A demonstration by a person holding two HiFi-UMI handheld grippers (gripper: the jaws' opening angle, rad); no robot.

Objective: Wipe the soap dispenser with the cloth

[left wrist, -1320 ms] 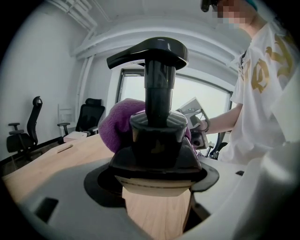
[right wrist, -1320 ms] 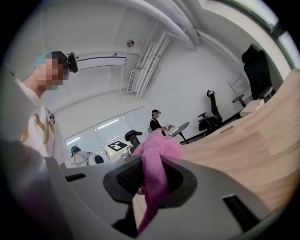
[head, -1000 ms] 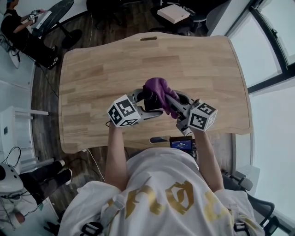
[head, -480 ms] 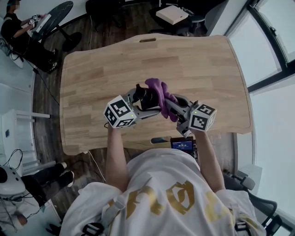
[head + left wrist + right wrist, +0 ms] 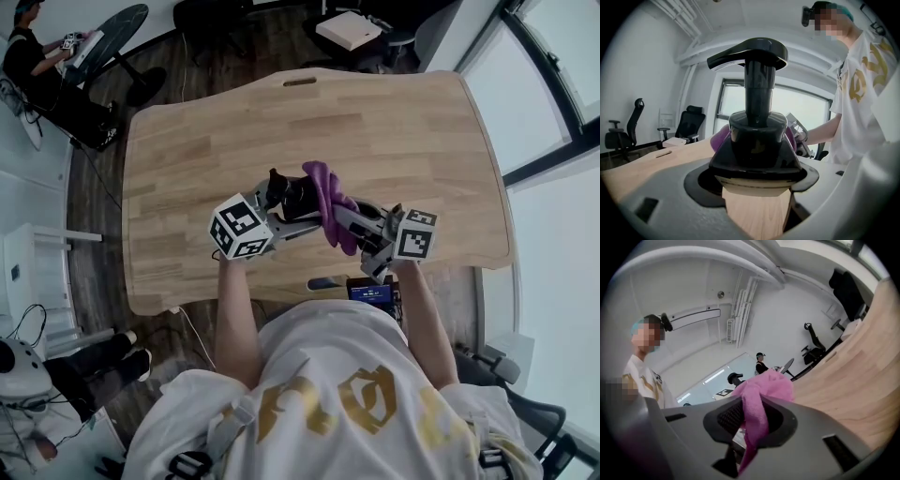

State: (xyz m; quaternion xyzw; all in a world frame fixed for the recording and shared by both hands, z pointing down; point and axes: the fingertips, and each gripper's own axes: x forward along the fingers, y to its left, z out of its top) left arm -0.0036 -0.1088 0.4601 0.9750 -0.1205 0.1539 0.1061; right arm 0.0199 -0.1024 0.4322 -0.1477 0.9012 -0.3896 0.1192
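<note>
My left gripper (image 5: 287,210) is shut on a black pump soap dispenser (image 5: 289,194), held above the middle of the wooden table (image 5: 187,141). In the left gripper view the dispenser (image 5: 757,140) stands upright between the jaws of that gripper (image 5: 757,190), pump head on top. My right gripper (image 5: 339,214) is shut on a purple cloth (image 5: 325,187), which lies against the dispenser's right side. In the right gripper view the cloth (image 5: 761,397) bunches out of the shut gripper (image 5: 749,427), and the dispenser's pump (image 5: 734,378) shows just behind it. The cloth (image 5: 719,139) peeks out behind the bottle.
A small device with a lit screen (image 5: 369,292) sits at the table's near edge. A slot (image 5: 302,80) is cut near the far edge. A white box (image 5: 352,28) lies beyond the table. A seated person (image 5: 28,52) is at the far left, and office chairs (image 5: 689,124) stand in the room.
Both grippers drifted slightly left and away from me. The cloth slid down the dispenser's right side, so the black pump now shows left of it.
</note>
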